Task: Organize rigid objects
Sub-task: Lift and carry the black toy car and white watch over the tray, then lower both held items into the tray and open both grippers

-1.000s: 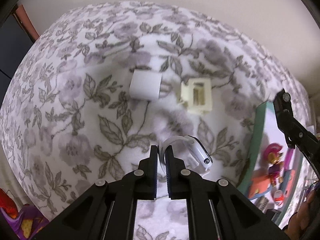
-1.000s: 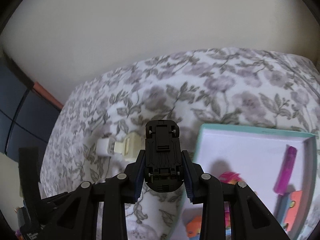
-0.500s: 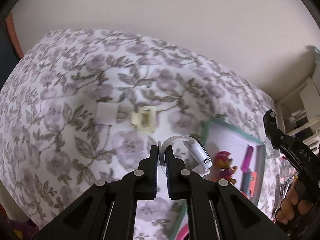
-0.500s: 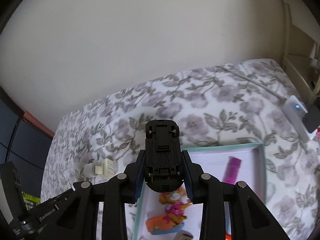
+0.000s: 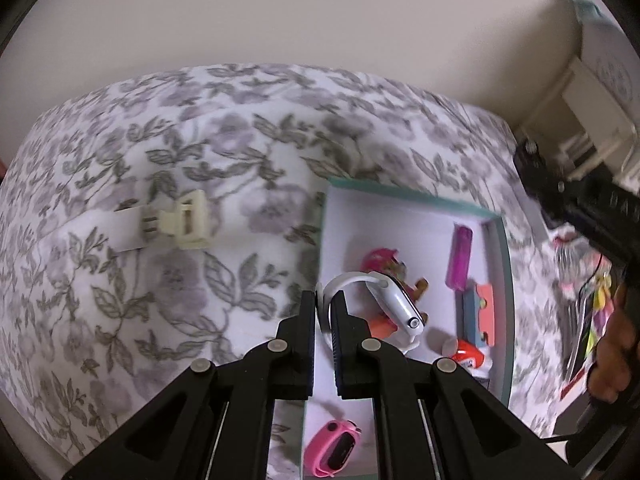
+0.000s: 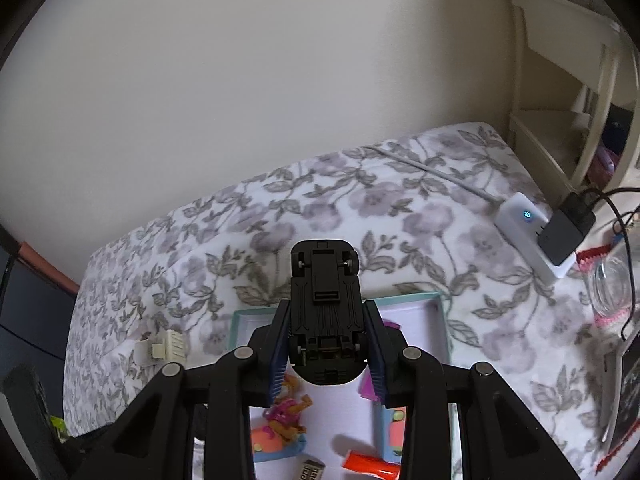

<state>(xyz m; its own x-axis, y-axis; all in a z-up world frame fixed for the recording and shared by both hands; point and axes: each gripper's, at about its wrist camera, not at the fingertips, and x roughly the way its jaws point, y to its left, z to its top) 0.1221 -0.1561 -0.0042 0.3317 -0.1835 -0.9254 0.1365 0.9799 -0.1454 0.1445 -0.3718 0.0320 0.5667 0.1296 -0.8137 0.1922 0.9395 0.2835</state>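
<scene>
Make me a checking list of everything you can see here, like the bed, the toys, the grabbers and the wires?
Surface: flowered bedspread, soft and rumpled.
Job's things: teal-rimmed tray holds a pink-helmeted figure, purple stick and pink watch; cream clip lies on the bedspread outside the tray.
Clutter: glass jar, scissors.
Grippers: left gripper shut on white watch; right gripper shut on black toy car, underside up.
Cables: black lead from charger.
Surroundings: plain wall, cream shelves.

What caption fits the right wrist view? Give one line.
Right tool shut on an upturned black toy car above the teal tray on a floral cloth.
</scene>
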